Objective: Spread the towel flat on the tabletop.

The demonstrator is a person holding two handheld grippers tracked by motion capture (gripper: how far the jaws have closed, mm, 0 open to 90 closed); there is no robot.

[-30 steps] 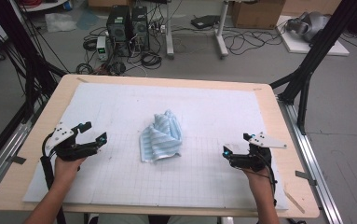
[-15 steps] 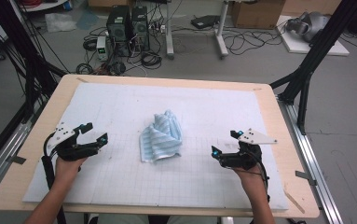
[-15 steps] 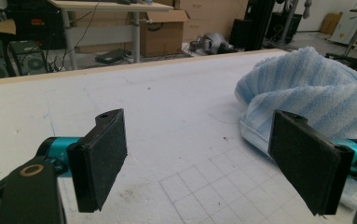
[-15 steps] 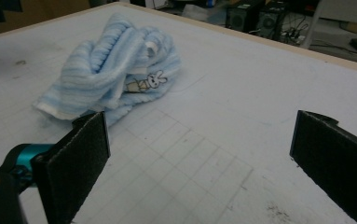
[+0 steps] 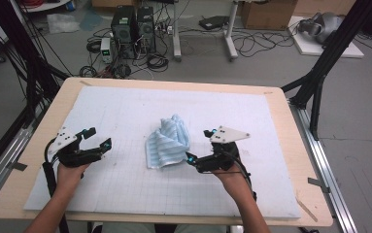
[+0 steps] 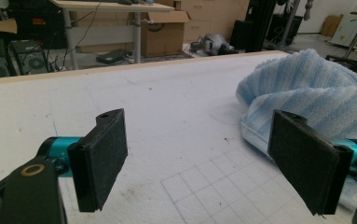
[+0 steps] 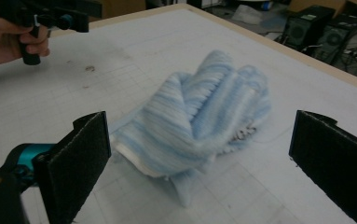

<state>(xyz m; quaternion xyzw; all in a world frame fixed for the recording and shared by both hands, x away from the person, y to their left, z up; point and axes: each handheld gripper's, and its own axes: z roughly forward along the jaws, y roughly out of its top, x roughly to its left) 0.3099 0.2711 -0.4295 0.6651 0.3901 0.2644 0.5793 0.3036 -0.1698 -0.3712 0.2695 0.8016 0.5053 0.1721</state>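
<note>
On the desk (image 5: pixel 290 145), a white gridded mat (image 5: pixel 125 107) covers most of the wooden top. Crumpled blue-and-white striped towel (image 5: pixel 168 141) sits near the mat's middle, bunched up with a flatter edge toward the person. No readable writing, brand or label anywhere; the mat has only printed grid lines and a few dark specks.

Left tool (image 5: pixel 97 141) is held over the mat's left part, well apart from the towel, jaws spread wide with nothing between them. Left hand (image 5: pixel 70 174) grips its handle; a grey three-cornered plate tops it. In the left gripper view both black pads (image 6: pixel 99 156) stand far apart over bare grid, with the towel (image 6: pixel 316 93) off to the right behind the right-hand pad, teal fittings at both jaw bases.

Right tool (image 5: pixel 198 145) is just beside the towel's right edge, pointing at it, jaws spread, nothing pinched. Right hand (image 5: pixel 232 177) holds it from below, grey plate on top. In the right gripper view the towel (image 7: pixel 199 121) lies between and beyond the two wide-apart pads (image 7: pixel 76 165), slightly blurred; cannot tell if either pad touches cloth. The other hand with its tool (image 7: pixel 41 21) shows at top left there.

Behind the desk: computer towers (image 5: pixel 134 25), tangled cables (image 5: pixel 251 43), cardboard boxes (image 5: pixel 266 12) on the floor; black frame struts (image 5: pixel 327 58) at both sides.
</note>
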